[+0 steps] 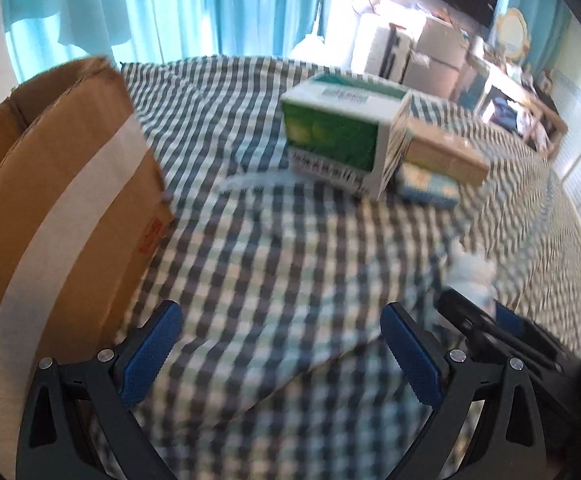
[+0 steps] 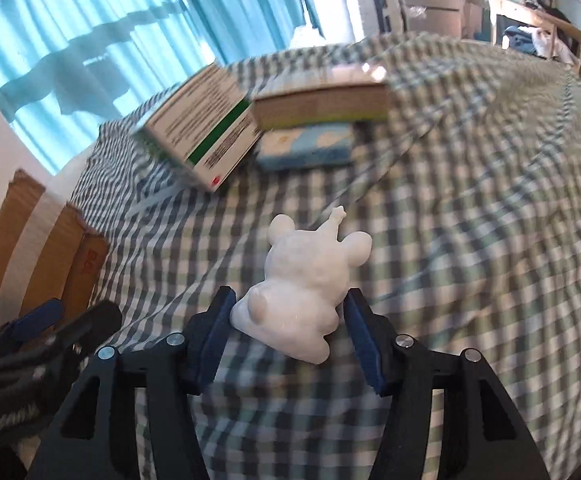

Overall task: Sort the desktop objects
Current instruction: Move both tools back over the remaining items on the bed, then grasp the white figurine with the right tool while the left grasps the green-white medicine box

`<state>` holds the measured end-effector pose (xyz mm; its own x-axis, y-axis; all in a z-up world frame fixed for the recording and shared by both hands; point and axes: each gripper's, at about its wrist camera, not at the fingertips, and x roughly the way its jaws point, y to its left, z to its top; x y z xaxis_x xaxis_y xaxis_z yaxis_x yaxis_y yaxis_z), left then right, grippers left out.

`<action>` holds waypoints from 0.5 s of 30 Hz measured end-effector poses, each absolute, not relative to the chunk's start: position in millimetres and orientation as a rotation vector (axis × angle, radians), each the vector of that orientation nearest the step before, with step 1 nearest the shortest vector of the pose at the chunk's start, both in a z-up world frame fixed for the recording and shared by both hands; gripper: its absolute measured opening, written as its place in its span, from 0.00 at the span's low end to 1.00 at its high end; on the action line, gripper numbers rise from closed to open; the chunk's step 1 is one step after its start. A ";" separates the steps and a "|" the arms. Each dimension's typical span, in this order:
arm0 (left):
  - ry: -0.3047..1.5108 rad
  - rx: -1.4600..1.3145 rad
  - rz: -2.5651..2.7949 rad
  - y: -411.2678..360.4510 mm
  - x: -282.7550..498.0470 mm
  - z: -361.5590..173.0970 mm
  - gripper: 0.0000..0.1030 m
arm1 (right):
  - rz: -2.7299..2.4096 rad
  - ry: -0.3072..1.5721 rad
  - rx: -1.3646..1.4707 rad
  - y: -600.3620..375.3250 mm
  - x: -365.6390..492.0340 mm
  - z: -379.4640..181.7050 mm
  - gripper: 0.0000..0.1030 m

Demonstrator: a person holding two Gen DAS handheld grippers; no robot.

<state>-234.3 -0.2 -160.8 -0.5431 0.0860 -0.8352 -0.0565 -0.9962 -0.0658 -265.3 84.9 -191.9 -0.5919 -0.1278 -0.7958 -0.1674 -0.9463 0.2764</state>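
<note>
A white animal figurine (image 2: 302,284) is between the blue pads of my right gripper (image 2: 288,320), which is shut on it above the checkered cloth. A green and white box (image 2: 206,136) leans on a tan box (image 2: 322,100) that rests on a blue patterned pack (image 2: 306,146). In the left wrist view the green and white box (image 1: 338,132), tan box (image 1: 442,152) and blue pack (image 1: 426,186) sit far ahead. My left gripper (image 1: 280,340) is open and empty over the cloth. The figurine (image 1: 470,272) shows blurred at the right.
An open cardboard carton (image 1: 62,208) with white tape stands at the left, also in the right wrist view (image 2: 38,248). The checkered cloth (image 1: 270,248) covers the table. Turquoise curtains (image 2: 110,28) hang behind. Stacked boxes and shelves (image 1: 430,48) fill the far right.
</note>
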 end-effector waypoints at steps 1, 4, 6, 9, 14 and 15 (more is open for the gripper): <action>-0.086 -1.445 2.715 4.3 -237.3 -157.4 0.99 | 2.728 0.505 -1.392 92.9 -265.3 -188.4 0.55; -0.249 -1.406 2.772 21.2 -248.7 -147.2 0.99 | 2.701 0.537 -1.326 124.0 -262.1 -178.9 0.55; -0.348 -1.371 2.819 32.9 -256.4 -139.4 0.99 | 2.684 0.556 -1.296 141.1 -257.5 -175.1 0.55; -0.506 -1.285 2.875 49.7 -272.3 -126.2 0.99 | 2.653 0.571 -1.260 163.7 -247.9 -174.1 0.55; -0.513 -1.279 2.987 82.0 -307.5 -124.4 0.99 | 2.637 0.507 -1.205 182.5 -235.0 -174.6 0.55; -0.521 -1.301 3.001 86.0 -314.3 -128.3 0.99 | 2.640 0.506 -1.201 187.1 -234.7 -173.6 0.55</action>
<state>-314.3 86.0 -128.3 -0.6793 -0.0306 -0.7333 0.2761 -0.9364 -0.2167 -234.7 187.1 -173.6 -0.6510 0.0374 -0.7581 -0.3153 -0.9219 0.2252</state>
